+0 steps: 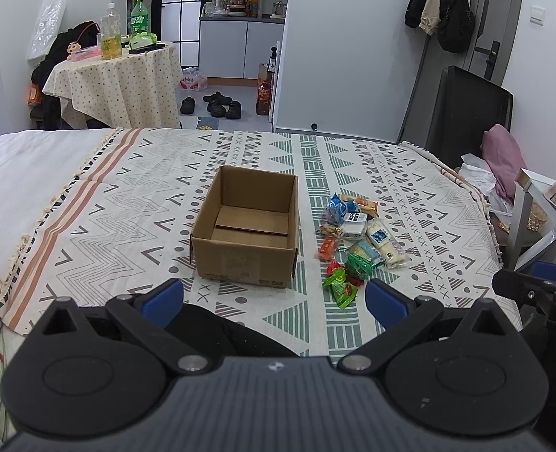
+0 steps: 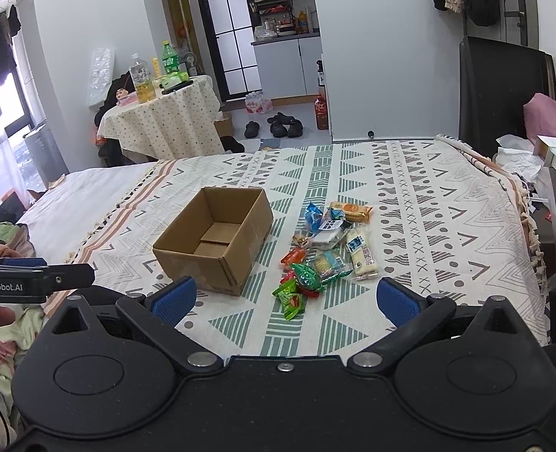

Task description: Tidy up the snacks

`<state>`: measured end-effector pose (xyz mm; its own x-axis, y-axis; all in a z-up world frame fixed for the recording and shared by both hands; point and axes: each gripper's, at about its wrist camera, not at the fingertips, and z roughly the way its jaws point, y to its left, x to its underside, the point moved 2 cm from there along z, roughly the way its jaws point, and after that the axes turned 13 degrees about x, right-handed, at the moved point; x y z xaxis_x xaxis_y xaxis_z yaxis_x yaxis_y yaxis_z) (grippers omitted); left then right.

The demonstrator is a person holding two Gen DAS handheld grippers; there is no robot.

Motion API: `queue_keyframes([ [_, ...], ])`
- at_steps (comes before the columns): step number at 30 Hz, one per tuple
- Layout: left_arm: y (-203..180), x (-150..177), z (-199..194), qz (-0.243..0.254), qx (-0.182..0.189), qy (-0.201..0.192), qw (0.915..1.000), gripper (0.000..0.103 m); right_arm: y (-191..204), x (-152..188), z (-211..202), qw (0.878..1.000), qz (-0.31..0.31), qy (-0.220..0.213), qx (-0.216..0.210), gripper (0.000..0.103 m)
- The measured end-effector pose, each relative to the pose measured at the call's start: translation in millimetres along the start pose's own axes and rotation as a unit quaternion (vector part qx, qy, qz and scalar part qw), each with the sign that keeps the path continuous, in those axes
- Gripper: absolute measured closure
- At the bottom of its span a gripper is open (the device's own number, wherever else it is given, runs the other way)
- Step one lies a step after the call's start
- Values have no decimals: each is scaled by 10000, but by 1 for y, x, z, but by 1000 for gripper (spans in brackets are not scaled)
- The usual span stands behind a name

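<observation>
An open, empty cardboard box (image 1: 247, 226) sits on the patterned blanket (image 1: 127, 203); it also shows in the right wrist view (image 2: 214, 241). Right of it lies a pile of wrapped snacks (image 1: 357, 241), also seen from the right wrist (image 2: 326, 252): green packets (image 2: 291, 297) nearest, white bars and blue packets farther back. My left gripper (image 1: 274, 297) is open and empty, held short of the box and the pile. My right gripper (image 2: 285, 297) is open and empty, with the nearest green packets showing between its fingers. Each gripper shows at the edge of the other's view.
The blanket covers a bed whose far edge meets the floor. Beyond stand a cloth-covered round table (image 1: 116, 86) with bottles, shoes (image 1: 217, 105) on the floor, and a black panel (image 1: 466, 109) at the right. A shelf (image 1: 541, 218) flanks the bed's right side.
</observation>
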<state>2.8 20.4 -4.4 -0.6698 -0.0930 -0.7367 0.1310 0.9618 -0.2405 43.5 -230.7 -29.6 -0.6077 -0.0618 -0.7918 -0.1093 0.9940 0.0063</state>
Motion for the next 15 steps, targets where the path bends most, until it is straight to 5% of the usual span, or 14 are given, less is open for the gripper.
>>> queue_keyframes([
  [15,-3,-2,6,-30,-24,-69,10000,1,-6,2,4,10000,59,46,-2,0],
])
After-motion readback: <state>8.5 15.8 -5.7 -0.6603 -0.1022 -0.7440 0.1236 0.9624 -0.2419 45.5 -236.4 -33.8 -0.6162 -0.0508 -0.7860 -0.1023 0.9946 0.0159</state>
